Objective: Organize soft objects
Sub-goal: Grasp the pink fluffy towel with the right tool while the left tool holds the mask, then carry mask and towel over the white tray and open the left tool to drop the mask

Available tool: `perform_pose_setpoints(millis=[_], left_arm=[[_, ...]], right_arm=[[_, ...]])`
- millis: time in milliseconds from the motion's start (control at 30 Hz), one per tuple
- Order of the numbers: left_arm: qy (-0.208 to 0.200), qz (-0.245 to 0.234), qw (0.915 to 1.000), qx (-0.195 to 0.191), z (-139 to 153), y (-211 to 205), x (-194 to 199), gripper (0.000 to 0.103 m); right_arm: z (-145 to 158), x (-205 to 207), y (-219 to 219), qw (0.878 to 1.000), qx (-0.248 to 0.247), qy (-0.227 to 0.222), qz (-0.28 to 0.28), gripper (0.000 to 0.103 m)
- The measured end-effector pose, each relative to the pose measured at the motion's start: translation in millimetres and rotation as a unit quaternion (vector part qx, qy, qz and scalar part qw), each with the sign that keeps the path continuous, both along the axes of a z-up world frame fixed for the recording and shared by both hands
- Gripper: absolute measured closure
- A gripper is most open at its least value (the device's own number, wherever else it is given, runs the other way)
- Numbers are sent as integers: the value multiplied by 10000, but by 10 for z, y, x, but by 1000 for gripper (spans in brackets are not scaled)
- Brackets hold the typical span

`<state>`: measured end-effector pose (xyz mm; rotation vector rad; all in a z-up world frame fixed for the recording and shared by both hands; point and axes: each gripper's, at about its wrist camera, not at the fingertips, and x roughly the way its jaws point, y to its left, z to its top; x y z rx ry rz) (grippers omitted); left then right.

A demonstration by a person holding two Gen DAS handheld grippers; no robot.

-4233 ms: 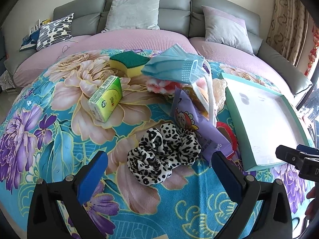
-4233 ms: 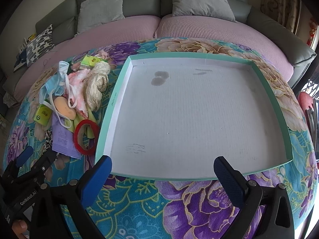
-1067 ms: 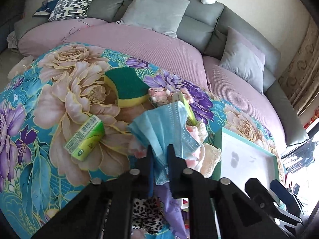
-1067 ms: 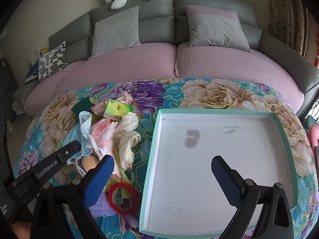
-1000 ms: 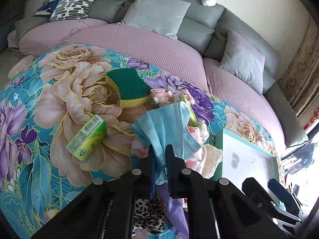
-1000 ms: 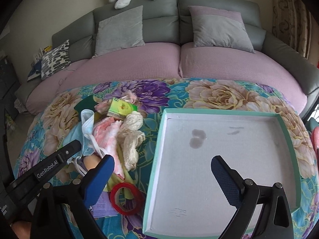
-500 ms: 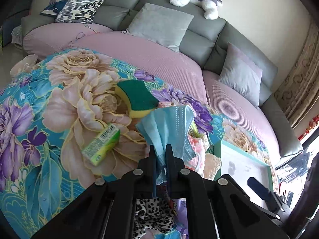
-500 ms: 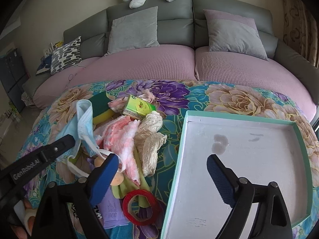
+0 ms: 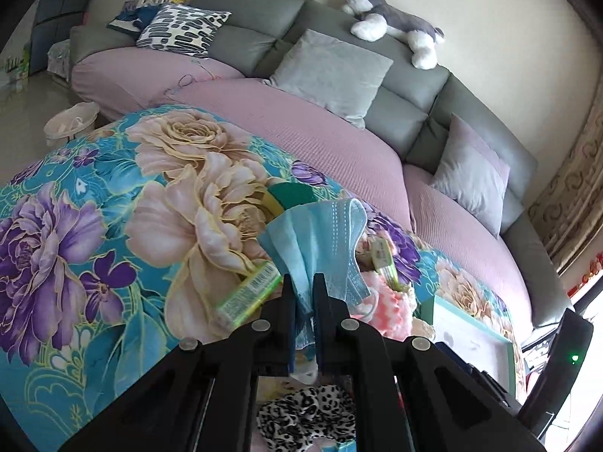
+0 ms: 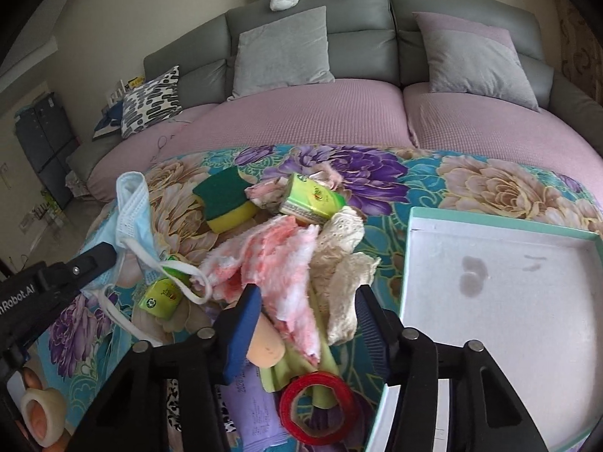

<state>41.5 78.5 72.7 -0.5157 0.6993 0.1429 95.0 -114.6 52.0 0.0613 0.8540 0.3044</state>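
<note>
We hold the blue face mask [image 9: 320, 241] pinched in our left gripper [image 9: 303, 290], lifted above the floral cloth [image 9: 94, 226]; a green tissue pack [image 9: 248, 295] lies just left of its fingers, the green-and-yellow sponge [image 9: 290, 196] beyond. Our right gripper [image 10: 307, 301] stands half-spread over the pile, the pink fluffy cloth [image 10: 271, 260] and cream lace cloth [image 10: 341, 263] between its fingers, a red tape ring [image 10: 318, 408] nearer us, the white tray [image 10: 508, 301] to its right. Its jaws have just been closing; a second ago they gaped wide, higher above the tray.
</note>
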Motion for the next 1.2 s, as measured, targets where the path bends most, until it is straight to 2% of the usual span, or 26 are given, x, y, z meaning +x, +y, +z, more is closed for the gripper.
perform_pose_setpoints(millis=[100, 167, 233, 467, 567, 833, 1033, 1200], left_arm=[[57, 22, 10000, -46, -44, 36, 12, 95], [101, 14, 9999, -82, -80, 46, 25, 95], [122, 11, 9999, -107, -100, 52, 31, 95], [204, -4, 9997, -144, -156, 66, 56, 95], [222, -1, 9997, -139, -164, 66, 63, 95], [126, -45, 9999, -34, -84, 33, 40, 95], [-45, -79, 9999, 87, 45, -12, 1, 95], [-287, -115, 9993, 203, 203, -59, -66, 95]], right_arm=[[-49, 33, 49, 10000, -8, 64, 32, 60], [-87, 57, 69, 9999, 22, 137, 95, 72], [-124, 77, 94, 9997, 39, 191, 144, 72], [-246, 138, 147, 9991, 109, 342, 213, 89], [-250, 135, 136, 9991, 180, 335, 200, 93], [-115, 83, 95, 9993, 296, 127, 211, 95], [166, -45, 22, 9975, 574, -330, 261, 96], [506, -212, -106, 9913, 931, -898, 246, 96]])
